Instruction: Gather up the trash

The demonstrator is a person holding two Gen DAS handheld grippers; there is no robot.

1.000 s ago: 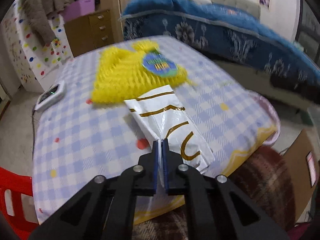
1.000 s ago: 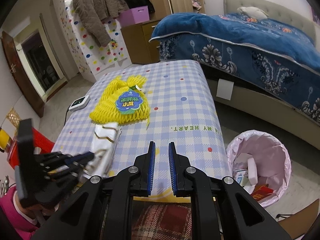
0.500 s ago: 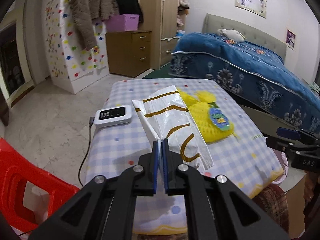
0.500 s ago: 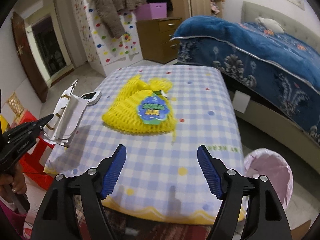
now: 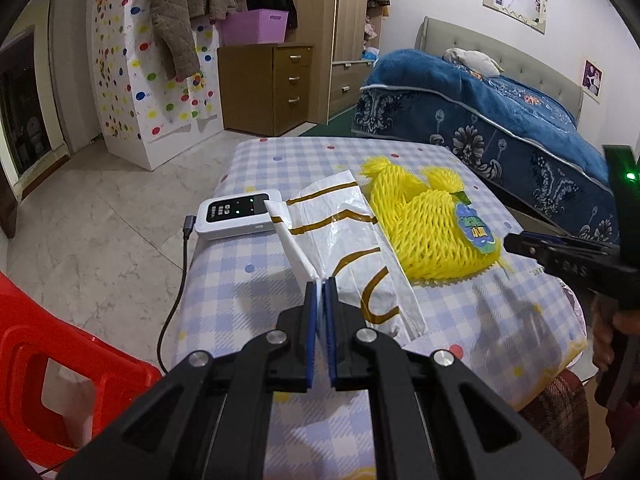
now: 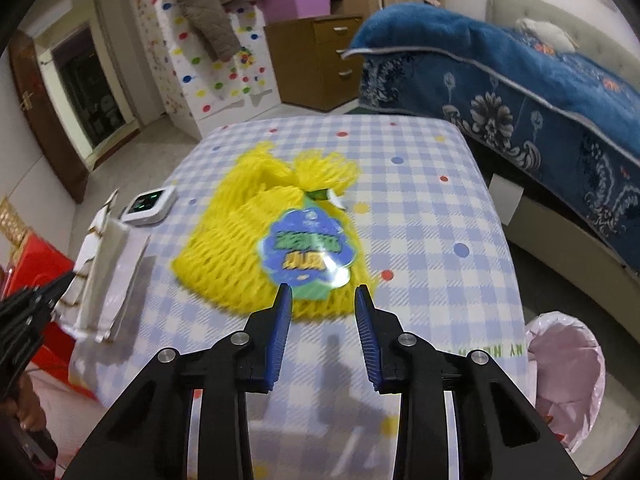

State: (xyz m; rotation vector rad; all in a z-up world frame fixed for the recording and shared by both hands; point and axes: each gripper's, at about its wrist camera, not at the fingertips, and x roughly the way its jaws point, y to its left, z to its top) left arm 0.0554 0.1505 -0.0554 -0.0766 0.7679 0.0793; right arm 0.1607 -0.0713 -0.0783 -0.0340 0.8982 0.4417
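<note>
My left gripper is shut on a white plastic wrapper with gold stripes and holds it above the table's near left part. The wrapper also shows in the right wrist view, at the left edge. A yellow foam net bag with a blue-green label lies on the checked tablecloth. It also shows in the left wrist view. My right gripper is open, its fingertips just in front of the bag's near edge.
A pink-lined trash bin stands on the floor at the table's right. A white device with a cable lies on the table's left side. A red plastic chair stands at the left. A bed with a blue blanket is behind.
My right gripper has moved forward toward the yellow net bag, with its jaws less wide than half a second ago. My left gripper keeps the wrapper lifted and has shifted a little.
</note>
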